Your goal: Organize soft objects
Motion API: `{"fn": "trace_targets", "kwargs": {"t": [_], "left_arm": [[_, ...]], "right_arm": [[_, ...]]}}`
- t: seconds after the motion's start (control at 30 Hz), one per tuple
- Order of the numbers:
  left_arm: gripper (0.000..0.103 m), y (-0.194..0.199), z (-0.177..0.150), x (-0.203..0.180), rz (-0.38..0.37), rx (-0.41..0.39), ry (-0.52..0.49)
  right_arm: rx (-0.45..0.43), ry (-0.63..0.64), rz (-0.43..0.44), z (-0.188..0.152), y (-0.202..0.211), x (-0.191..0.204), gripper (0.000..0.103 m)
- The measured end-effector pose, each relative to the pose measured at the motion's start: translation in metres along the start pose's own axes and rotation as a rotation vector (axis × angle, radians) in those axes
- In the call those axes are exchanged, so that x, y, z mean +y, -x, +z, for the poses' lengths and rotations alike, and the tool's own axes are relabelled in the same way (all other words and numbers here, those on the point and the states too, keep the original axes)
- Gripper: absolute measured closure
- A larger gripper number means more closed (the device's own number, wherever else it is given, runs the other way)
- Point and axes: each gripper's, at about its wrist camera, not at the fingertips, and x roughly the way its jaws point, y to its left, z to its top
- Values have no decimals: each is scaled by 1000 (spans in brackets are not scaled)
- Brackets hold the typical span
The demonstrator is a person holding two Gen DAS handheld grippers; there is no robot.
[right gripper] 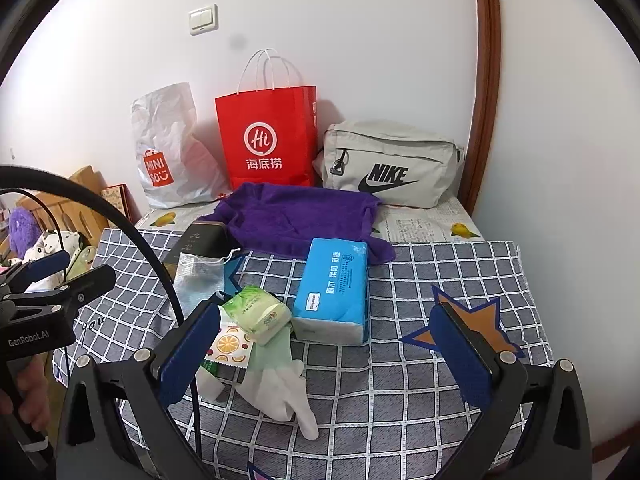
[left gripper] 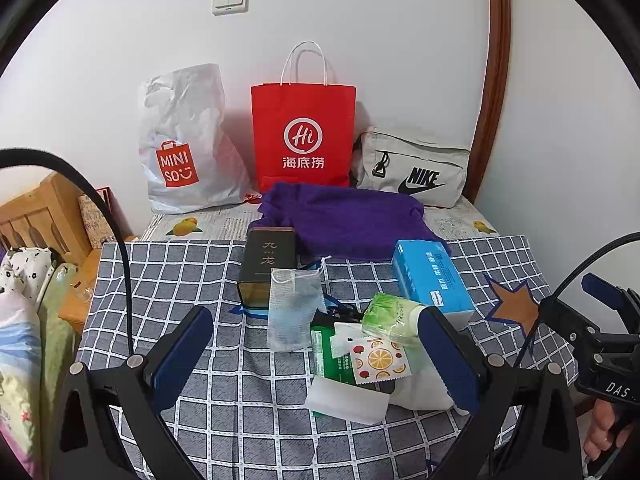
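A purple towel [left gripper: 352, 218] [right gripper: 296, 216] lies at the back of the checkered cloth. In front lie a blue tissue pack [left gripper: 430, 280] [right gripper: 334, 288], a green tissue packet [left gripper: 394, 318] [right gripper: 260, 312], a mesh drawstring pouch [left gripper: 292, 308] [right gripper: 200, 280], a white glove [right gripper: 284, 392], a white sponge [left gripper: 346, 398] and a fruit-print sachet [left gripper: 380, 360] [right gripper: 230, 346]. My left gripper [left gripper: 320, 356] is open and empty above the pile. My right gripper [right gripper: 332, 352] is open and empty, to the right of it.
A dark tin box [left gripper: 268, 264] [right gripper: 200, 242] stands behind the pouch. A white Miniso bag [left gripper: 180, 148] [right gripper: 168, 148], a red paper bag [left gripper: 304, 136] [right gripper: 268, 136] and a grey Nike pouch [left gripper: 416, 168] [right gripper: 392, 164] line the wall. A wooden bed frame [left gripper: 44, 212] is left.
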Motion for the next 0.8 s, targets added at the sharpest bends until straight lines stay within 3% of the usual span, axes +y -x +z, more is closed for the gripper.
{"fn": "trace_targets", "kwargs": {"t": [0.8], "left_arm": [[0,5,-1,0,8,-8,-1]], "right_arm": [[-4,8,2,-3,2,5,0]]}}
